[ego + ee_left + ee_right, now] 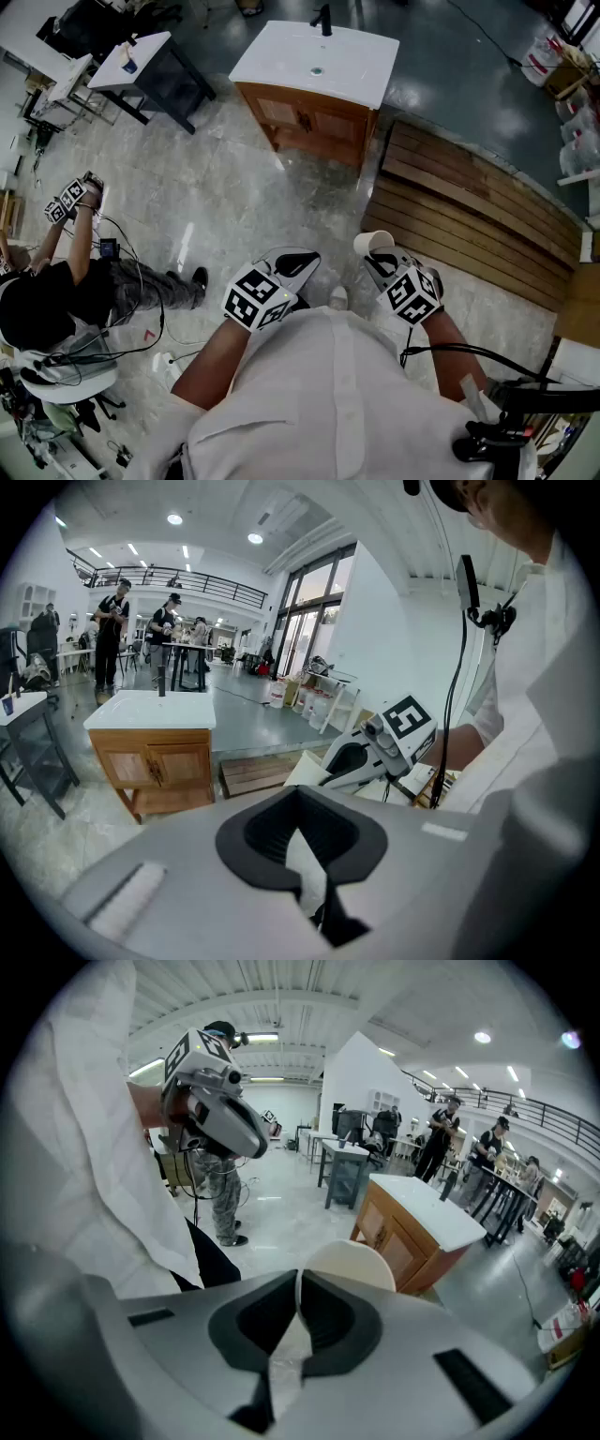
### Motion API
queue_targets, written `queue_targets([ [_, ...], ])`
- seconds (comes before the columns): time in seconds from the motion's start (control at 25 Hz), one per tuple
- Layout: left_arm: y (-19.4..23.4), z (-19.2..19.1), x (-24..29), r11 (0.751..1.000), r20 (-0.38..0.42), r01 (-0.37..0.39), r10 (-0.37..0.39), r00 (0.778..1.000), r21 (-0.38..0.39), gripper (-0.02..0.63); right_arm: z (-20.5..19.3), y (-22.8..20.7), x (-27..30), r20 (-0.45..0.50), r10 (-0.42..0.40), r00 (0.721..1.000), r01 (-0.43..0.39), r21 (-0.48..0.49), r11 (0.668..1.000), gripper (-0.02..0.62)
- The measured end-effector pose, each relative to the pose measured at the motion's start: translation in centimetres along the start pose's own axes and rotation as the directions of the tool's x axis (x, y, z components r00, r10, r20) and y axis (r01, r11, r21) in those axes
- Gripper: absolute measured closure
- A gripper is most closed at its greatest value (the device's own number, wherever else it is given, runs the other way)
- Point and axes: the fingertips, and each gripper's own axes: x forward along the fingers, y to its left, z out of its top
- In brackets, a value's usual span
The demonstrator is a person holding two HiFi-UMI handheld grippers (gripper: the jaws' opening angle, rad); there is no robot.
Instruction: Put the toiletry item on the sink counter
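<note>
The toiletry item is a cream-white cup (pixel 374 242), and my right gripper (pixel 379 260) is shut on its rim at chest height. In the right gripper view the cup (pixel 349 1264) rises just behind the closed jaws of the right gripper (pixel 298 1309). My left gripper (pixel 302 261) hangs beside it, shut with nothing between its fingers. The sink counter (pixel 281 56), a white top on a wooden cabinet with a black faucet (pixel 323 19), stands a few steps ahead across the floor. The counter also shows in the left gripper view (pixel 122 712) and the right gripper view (pixel 441 1213).
A low platform of wooden planks (pixel 469 206) lies right of the cabinet. A dark side table (pixel 155 66) stands at the far left. A person (pixel 56 291) sits on the floor to my left holding grippers, with cables (pixel 141 281) around them.
</note>
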Motion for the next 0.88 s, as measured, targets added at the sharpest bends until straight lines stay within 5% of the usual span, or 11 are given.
queue_targets([
  [0.4, 4.9, 1.6, 0.1, 1.0, 0.007, 0.027, -0.027, 1.0, 0.01, 0.6, 2.9, -3.0, 3.7, -0.026, 0.011, 1.0, -0.012, -0.03, 0.999, 0.581],
  [0.88, 22.7, 8.3, 0.9, 0.998, 0.063, 0.063, -0.065, 0.996, 0.03, 0.6, 11.3, -17.0, 12.8, -0.107, -0.018, 0.994, 0.014, -0.037, 0.999, 0.581],
])
